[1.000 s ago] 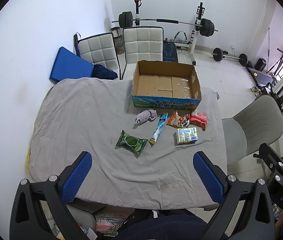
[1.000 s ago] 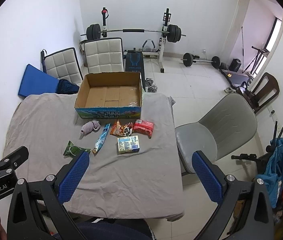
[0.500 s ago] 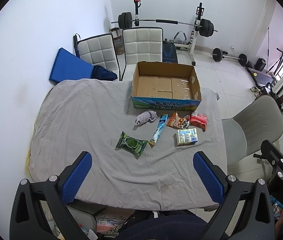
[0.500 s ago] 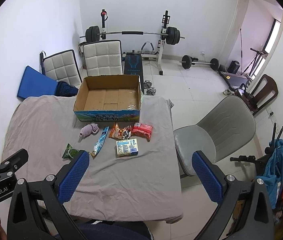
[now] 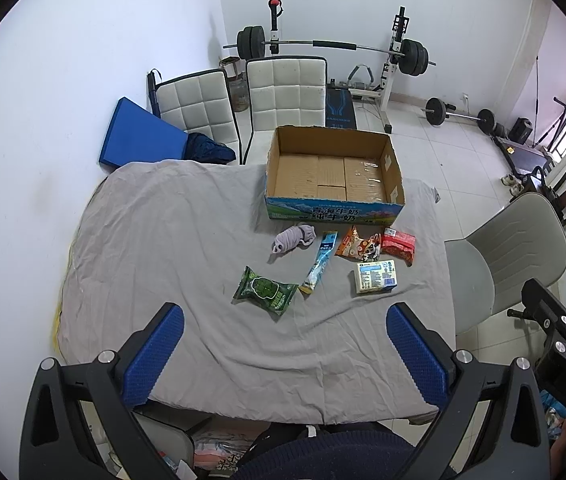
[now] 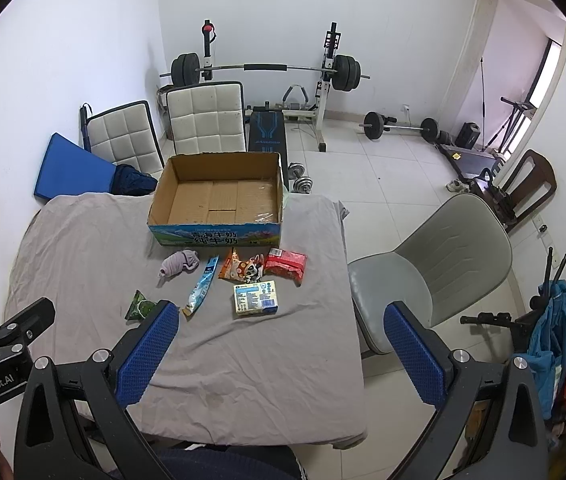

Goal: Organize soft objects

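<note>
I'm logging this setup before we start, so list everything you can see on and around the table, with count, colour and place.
cardboard box: 1, brown with blue printed front, empty, far side of table
sock bundle: 1, lilac, just in front of the box
long sachet: 1, light blue, middle of the row
green packet: 1, nearest, left
orange snack bag: 1, right of the sachet
red packet: 1, far right
tissue pack: 1, white and blue, in front of the orange bag
table cloth: 1, grey
padded chairs: 2, white, behind the table
grey chair: 1, right of the table
barbell rack: 1, back wall
left hand-held gripper: open, blue pads
right hand-held gripper: open, blue pads
</note>
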Demonstrator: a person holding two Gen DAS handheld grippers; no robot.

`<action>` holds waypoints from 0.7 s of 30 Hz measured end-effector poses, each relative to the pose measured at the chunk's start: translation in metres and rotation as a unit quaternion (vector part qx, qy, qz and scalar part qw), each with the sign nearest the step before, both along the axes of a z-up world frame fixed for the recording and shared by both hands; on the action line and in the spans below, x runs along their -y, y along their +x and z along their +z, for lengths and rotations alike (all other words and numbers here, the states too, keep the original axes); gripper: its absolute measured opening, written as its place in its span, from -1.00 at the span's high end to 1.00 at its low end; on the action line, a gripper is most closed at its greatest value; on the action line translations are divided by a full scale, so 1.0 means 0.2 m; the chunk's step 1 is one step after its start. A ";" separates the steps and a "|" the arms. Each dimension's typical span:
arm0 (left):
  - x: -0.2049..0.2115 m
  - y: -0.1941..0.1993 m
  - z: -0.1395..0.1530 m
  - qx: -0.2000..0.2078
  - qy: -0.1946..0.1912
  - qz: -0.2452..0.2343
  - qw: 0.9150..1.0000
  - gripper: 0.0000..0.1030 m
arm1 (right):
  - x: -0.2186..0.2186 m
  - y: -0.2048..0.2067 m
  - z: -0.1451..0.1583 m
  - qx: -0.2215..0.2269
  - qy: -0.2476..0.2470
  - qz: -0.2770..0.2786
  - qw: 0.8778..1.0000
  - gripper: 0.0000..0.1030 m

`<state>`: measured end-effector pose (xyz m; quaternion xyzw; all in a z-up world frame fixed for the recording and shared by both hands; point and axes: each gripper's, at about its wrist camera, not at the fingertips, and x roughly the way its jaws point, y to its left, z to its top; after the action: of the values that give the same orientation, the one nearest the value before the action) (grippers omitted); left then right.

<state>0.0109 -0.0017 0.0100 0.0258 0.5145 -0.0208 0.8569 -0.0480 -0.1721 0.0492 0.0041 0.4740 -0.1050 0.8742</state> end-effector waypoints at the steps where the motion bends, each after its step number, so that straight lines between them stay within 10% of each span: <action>1: 0.00 0.00 0.00 0.000 0.000 0.000 1.000 -1.00 | 0.00 0.00 0.00 0.000 0.001 0.000 1.000 -1.00; 21: 0.00 0.01 0.00 0.000 0.001 -0.001 1.000 -1.00 | 0.00 0.01 0.01 0.000 0.000 0.001 1.000 -1.00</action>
<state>0.0124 -0.0017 0.0101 0.0268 0.5145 -0.0208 0.8568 -0.0451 -0.1722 0.0508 0.0038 0.4742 -0.1035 0.8743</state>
